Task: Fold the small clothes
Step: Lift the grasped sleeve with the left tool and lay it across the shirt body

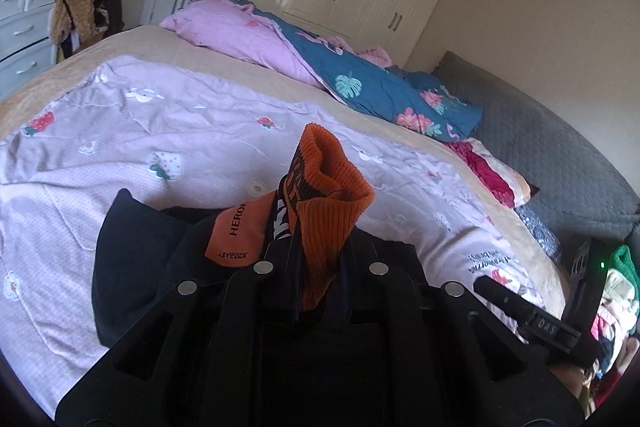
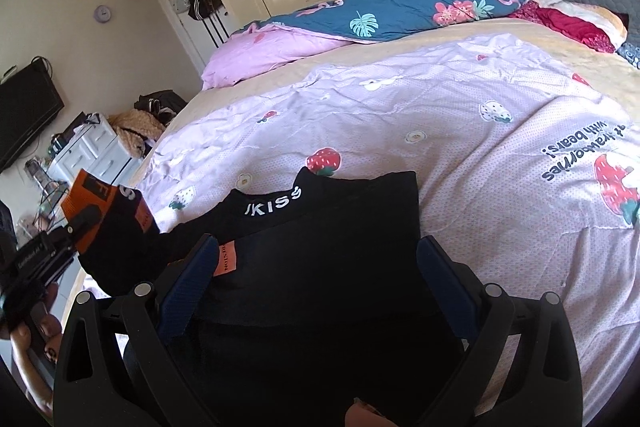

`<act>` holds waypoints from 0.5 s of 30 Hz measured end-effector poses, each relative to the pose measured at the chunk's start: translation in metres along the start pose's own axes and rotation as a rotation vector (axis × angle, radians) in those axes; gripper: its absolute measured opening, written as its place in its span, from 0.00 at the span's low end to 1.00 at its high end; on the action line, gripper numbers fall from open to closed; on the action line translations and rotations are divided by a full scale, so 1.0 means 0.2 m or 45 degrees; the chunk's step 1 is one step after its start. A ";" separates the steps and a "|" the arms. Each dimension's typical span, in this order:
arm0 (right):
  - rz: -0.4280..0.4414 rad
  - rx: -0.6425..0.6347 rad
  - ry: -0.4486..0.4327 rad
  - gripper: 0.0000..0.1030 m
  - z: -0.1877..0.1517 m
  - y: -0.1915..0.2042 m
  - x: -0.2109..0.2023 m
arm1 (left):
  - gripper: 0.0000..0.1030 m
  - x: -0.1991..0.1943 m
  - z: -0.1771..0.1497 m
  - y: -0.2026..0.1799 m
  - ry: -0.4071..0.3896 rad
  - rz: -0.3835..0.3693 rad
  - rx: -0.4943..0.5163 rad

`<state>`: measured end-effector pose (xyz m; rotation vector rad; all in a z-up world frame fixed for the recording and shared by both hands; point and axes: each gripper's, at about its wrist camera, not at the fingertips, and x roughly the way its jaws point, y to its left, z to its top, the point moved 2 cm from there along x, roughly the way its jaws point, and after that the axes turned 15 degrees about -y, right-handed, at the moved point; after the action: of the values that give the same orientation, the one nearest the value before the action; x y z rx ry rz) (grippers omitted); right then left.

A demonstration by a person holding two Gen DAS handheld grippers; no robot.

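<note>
Pinching the orange ribbed cuff (image 1: 336, 187) of a black garment (image 2: 320, 247), the left tongs (image 1: 310, 267) are seen nearly closed on the fabric, which stands up out of them in a bunched tuft. The garment, black with orange trim and white lettering across one band, is spread on the strawberry-print quilt (image 2: 460, 131) at the near edge of the bed.

Taking the garment as landmark: the right tongs (image 2: 320, 279) are held over its near end with the blue pads (image 2: 192, 279) set wide, one to either side of the cloth, and no pinch is shown. The left tongs (image 2: 80, 223) are seen off the garment's left end, where the gripped orange part is lifted clear of the quilt. The garment's long axis is judged to run left to right between the two tongs, roughly across the right view.

The coming move is judged to turn on that axis: the lifted left end would be carried over toward the garment's right side, the left hand being the one already holding cloth.
</note>
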<state>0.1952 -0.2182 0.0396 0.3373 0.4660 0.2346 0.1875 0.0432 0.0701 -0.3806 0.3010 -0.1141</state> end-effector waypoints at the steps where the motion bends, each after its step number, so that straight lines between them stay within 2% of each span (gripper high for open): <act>1: -0.003 0.004 -0.001 0.96 0.00 -0.01 0.00 | 0.07 0.02 -0.02 -0.02 0.015 -0.013 0.020; 6: -0.022 0.029 -0.004 0.96 0.01 -0.07 0.02 | 0.07 0.13 -0.16 -0.08 0.149 -0.111 0.037; 15: -0.099 0.057 0.021 0.96 0.00 -0.17 0.06 | 0.09 0.29 -0.42 -0.15 0.382 -0.204 0.083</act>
<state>0.2111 -0.2457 0.0213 0.3603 0.4998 0.1520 0.2154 -0.0231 -0.0081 -0.3221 0.5611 -0.3393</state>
